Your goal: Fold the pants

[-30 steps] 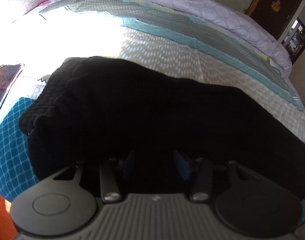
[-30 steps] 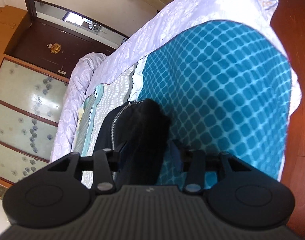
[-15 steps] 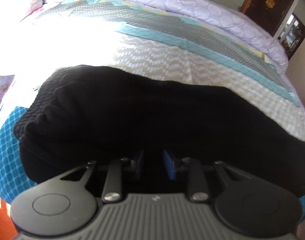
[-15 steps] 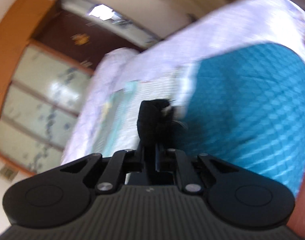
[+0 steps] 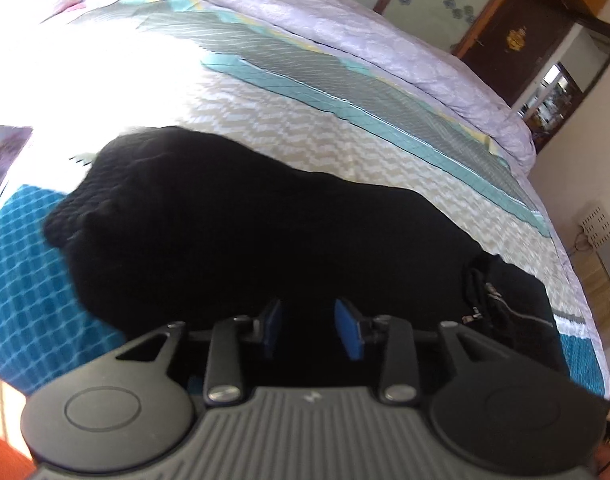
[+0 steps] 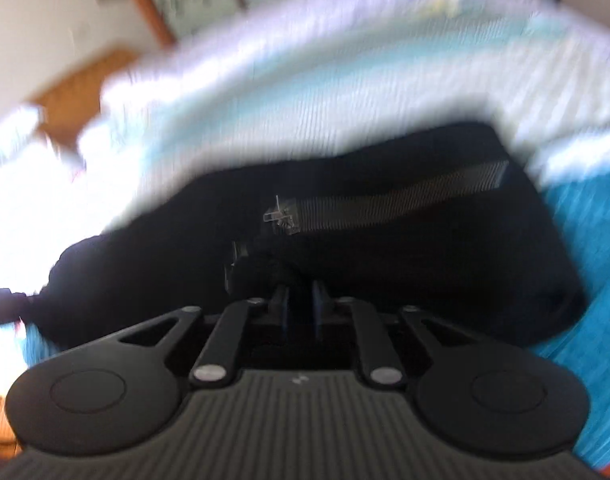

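Note:
The black pants (image 5: 245, 232) lie lengthwise across the patterned bedspread, the knit cuff end at the left and the zippered end (image 5: 501, 312) at the right. My left gripper (image 5: 311, 330) hovers at the near edge of the pants, its blue pads apart with black cloth behind them. In the blurred right wrist view the pants (image 6: 385, 248) show a silver zipper (image 6: 385, 204). My right gripper (image 6: 301, 308) is nearly closed, pinching a bunch of black cloth at the zippered end.
The bedspread (image 5: 345, 120) is teal, grey and beige; a lilac quilt (image 5: 365, 28) is rolled along the far side. A phone (image 5: 5, 156) lies at the left edge. A dark door (image 5: 517, 36) and floor items stand beyond the bed's right end.
My right gripper closed on the pants' zippered end and swung it over toward the rest of the pants. My left gripper closed partway, then opened and drew back a little.

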